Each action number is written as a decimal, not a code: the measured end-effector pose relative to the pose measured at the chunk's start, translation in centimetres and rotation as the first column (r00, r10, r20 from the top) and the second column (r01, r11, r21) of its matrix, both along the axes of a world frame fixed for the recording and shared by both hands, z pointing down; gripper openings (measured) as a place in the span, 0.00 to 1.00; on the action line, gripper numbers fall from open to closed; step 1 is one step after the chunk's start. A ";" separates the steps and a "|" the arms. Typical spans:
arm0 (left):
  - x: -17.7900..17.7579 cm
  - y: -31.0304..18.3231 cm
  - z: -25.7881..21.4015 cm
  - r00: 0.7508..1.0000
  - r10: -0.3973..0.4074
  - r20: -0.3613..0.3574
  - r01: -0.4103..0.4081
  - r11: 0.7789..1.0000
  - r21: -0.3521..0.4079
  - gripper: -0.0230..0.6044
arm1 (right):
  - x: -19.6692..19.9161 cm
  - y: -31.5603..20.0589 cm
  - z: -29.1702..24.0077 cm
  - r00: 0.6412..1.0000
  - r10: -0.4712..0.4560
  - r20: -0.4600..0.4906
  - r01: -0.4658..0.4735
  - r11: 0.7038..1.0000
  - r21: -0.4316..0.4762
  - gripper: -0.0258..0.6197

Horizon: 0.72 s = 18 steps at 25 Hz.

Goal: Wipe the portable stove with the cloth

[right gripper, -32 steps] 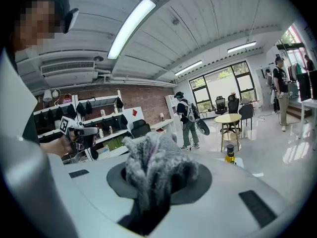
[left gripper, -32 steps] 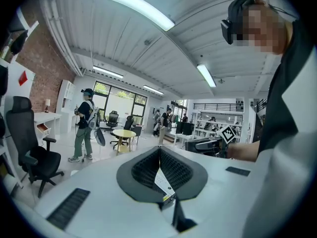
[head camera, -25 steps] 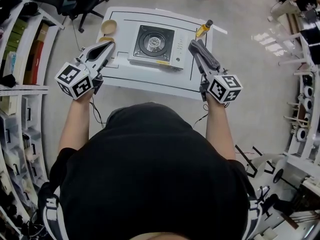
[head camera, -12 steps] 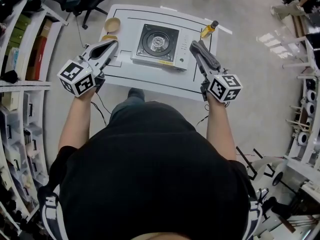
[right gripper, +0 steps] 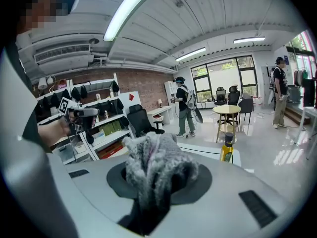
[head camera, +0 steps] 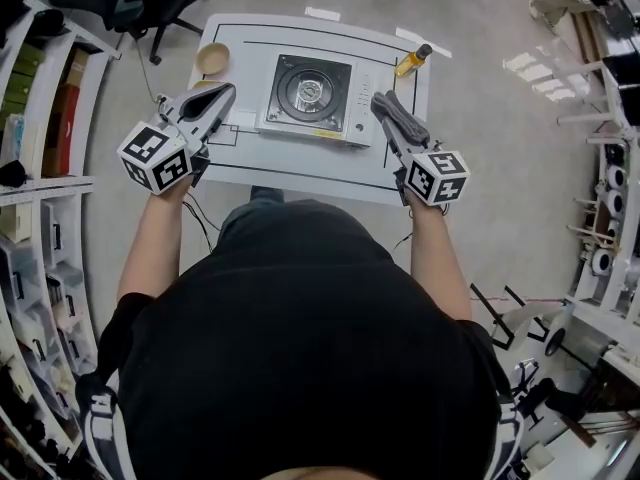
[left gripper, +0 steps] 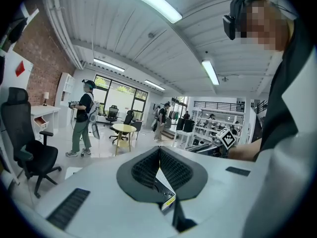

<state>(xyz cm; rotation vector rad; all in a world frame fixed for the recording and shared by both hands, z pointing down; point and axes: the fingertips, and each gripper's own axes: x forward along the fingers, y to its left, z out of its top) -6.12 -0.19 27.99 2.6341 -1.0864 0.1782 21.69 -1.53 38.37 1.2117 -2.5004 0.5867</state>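
The right gripper (head camera: 386, 106) is clamped on a grey cloth (right gripper: 154, 168), held at the 3 o'clock side of the stove (head camera: 310, 93). The left gripper (head camera: 224, 91), jaws together and empty, hangs at its 9 o'clock. The stove sits mid-worktop (head camera: 300, 164), with a bottle (head camera: 410, 61) at its 2 o'clock.

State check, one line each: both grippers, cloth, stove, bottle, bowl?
left gripper: shut, empty
right gripper: shut on cloth
cloth: bunched between the right fingers, off the stove
portable stove: on the table, burner bare
bottle: upright, capped
bowl: upright, empty
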 end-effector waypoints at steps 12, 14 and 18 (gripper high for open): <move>-2.0 -4.8 4.5 1.000 0.011 0.017 -0.010 0.998 -0.070 0.07 | -1.8 -1.9 8.7 0.970 -0.049 -0.236 0.030 0.996 -0.083 0.22; -2.1 -5.2 5.2 1.000 0.015 0.018 -0.014 0.997 -0.082 0.07 | -1.9 -1.8 10.1 0.960 -0.064 -0.272 0.039 0.995 -0.096 0.22; -2.6 -6.0 6.4 1.000 0.019 0.021 -0.017 0.995 -0.102 0.07 | -2.6 -1.2 12.8 0.933 -0.102 -0.344 0.064 0.991 -0.122 0.22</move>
